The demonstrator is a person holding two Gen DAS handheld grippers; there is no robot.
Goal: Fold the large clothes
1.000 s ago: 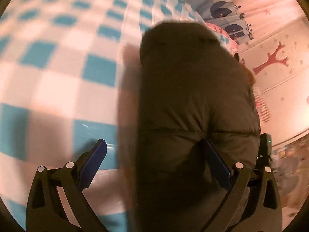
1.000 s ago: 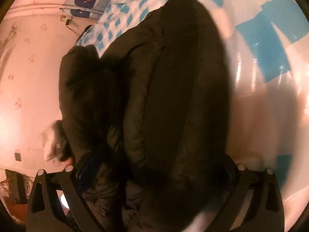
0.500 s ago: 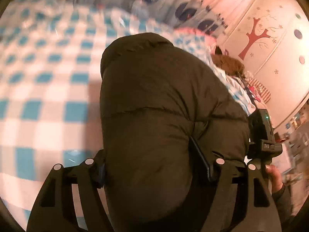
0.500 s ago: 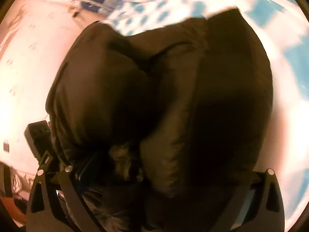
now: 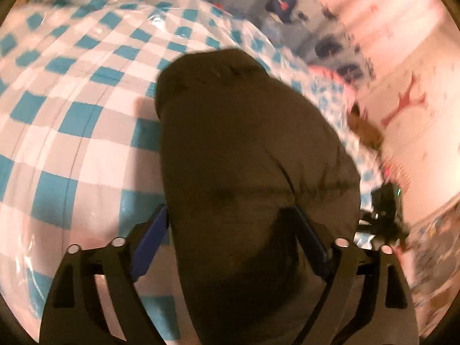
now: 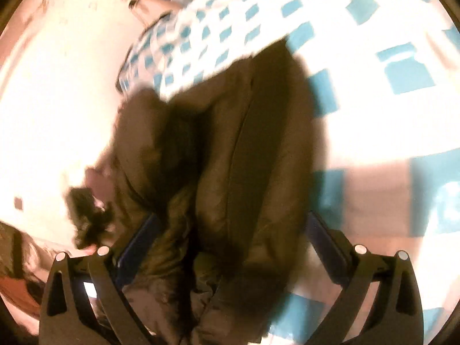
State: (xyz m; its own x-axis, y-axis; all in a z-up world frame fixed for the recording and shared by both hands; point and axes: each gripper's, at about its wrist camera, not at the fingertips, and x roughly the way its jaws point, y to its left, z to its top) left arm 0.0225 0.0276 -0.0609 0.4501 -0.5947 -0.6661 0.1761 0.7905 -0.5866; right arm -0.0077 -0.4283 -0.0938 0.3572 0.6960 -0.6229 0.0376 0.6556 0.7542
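The bed's checked cover (image 5: 72, 120), teal and white under a glossy clear sheet, is the working surface, broad and flat enough to take a bulky garment. On it lies the dark puffer jacket (image 5: 244, 149), already doubled into a thick bundle running away from both cameras; in the right wrist view its layers stand as long padded ridges (image 6: 253, 149), probably because the filling resists lying flat. The two tools flank the near end of the bundle, one from each side — a fair way to steady something this springy. The left gripper (image 5: 230, 247) stands wide, its jaws having just been opening, with the jacket bulging between the blue pads (image 5: 149, 244); the left pad seems just clear of the fabric, the right one sunk against it, so this reads as a release rather than a grip. The right gripper (image 6: 230, 247) also straddles the jacket with its jaws wide, but blur hides whether the pads press or merely bracket it — I cannot tell. Beyond the jacket's right edge, the other tool's black body (image 5: 385, 210) shows.
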